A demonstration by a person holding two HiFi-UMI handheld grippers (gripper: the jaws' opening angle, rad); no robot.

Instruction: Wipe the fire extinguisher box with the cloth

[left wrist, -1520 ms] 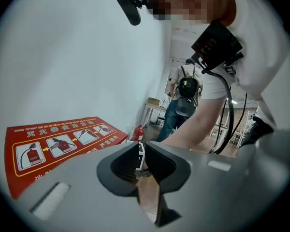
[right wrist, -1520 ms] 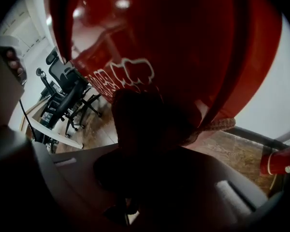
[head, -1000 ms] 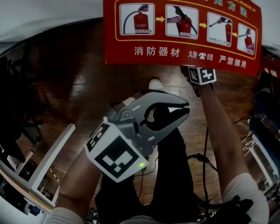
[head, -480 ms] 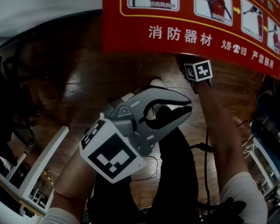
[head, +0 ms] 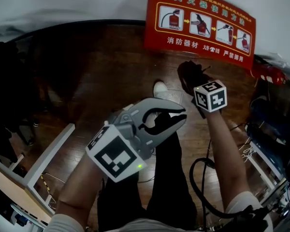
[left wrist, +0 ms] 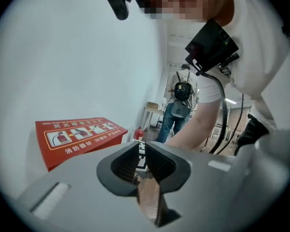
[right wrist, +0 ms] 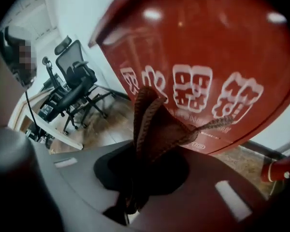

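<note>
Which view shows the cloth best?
The right gripper view: the brown cloth is close, clamped between the right gripper's fingers, weave visible. The head view shows the cloth only as a dark lump ahead of that gripper. The left gripper view does not show it.

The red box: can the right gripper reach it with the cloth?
Probably yes. The right gripper holds the cloth, the red box stands straight ahead of it, and nothing shows between them.

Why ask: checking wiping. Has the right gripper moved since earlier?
Yes: the right gripper, shut on the cloth, pulled away from the lower edge of the box.
</note>
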